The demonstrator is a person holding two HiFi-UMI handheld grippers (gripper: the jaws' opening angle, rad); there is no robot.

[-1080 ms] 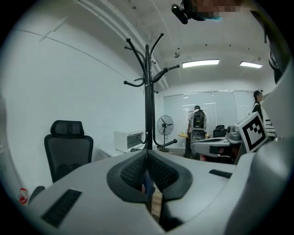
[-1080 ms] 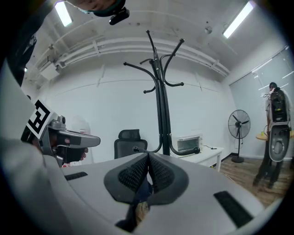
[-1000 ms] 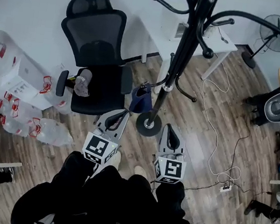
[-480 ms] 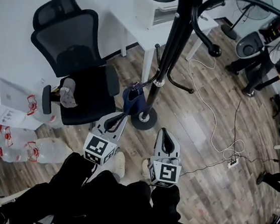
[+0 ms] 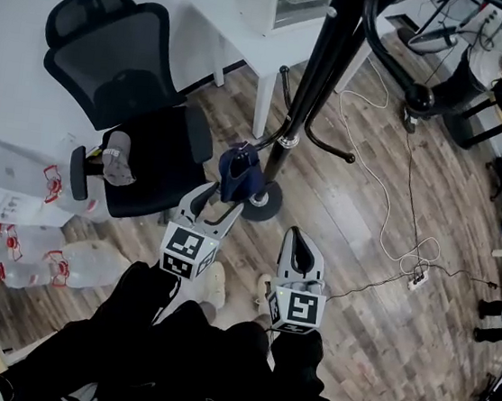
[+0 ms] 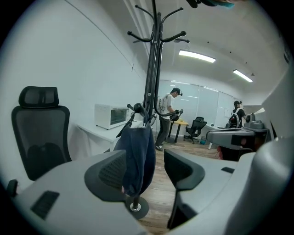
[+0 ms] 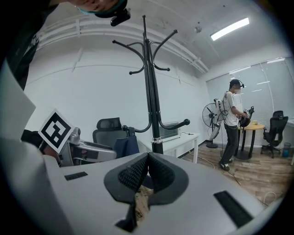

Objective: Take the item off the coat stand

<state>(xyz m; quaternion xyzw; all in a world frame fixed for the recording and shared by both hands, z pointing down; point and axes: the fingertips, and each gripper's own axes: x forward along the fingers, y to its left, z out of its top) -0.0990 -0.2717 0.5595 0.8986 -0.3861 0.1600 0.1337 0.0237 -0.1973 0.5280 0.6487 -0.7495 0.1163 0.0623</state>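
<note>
Your left gripper (image 5: 215,203), jaws opening with nothing pressed between them, is the nearer one. The dark blue bag (image 5: 241,174) hangs straight down from a low hook (image 6: 137,109) of the coat stand (image 5: 312,85), just above its tips in the frame, while your right gripper (image 5: 303,245) sits closed and empty. Only the left gripper view shows the bag's top looped over that hook, centre frame.
</note>
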